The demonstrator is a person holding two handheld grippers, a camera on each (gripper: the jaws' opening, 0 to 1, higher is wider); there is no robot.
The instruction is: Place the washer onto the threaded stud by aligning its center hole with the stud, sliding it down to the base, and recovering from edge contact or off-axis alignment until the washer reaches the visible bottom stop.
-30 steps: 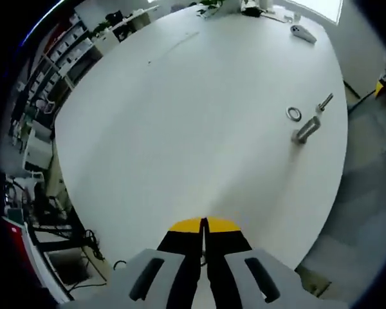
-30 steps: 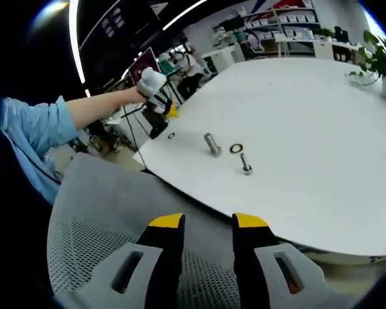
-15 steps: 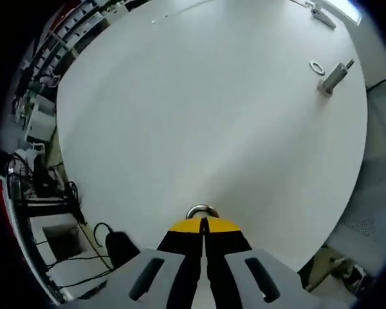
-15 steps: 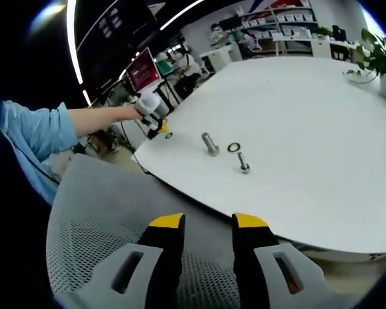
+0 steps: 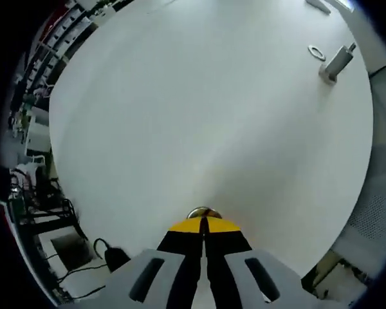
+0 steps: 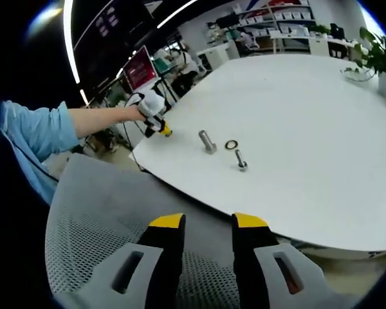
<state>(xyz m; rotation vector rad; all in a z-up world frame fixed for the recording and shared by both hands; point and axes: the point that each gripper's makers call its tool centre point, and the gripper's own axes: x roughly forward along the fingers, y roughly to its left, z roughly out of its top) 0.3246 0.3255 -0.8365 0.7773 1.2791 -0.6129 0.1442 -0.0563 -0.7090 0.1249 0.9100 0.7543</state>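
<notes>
In the left gripper view my left gripper (image 5: 204, 225) is shut low over the white table (image 5: 199, 109), and a small steel washer (image 5: 204, 212) peeks out right at its yellow tips. Whether it is pinched or only touched, I cannot tell. Far off at the upper right lie a second washer (image 5: 316, 52) and the thick stud (image 5: 333, 64). In the right gripper view the left gripper (image 6: 162, 131), held by a white-gloved hand (image 6: 151, 103), is at the table's near-left edge. The stud (image 6: 207, 141), a washer (image 6: 231, 145) and a thin bolt (image 6: 241, 161) stand mid-table. My right gripper (image 6: 208, 222) is open.
A grey mesh chair back (image 6: 96, 219) lies under my right gripper, in front of the table's edge (image 6: 199, 205). A blue sleeve (image 6: 35, 132) reaches in from the left. Shelves and a plant (image 6: 379, 55) stand behind. Cables and boxes (image 5: 32, 193) crowd the floor.
The left gripper has come down to the table's edge, onto the washer that lay there, which now shows less beyond the tips. The right gripper has stayed where it was, open.
</notes>
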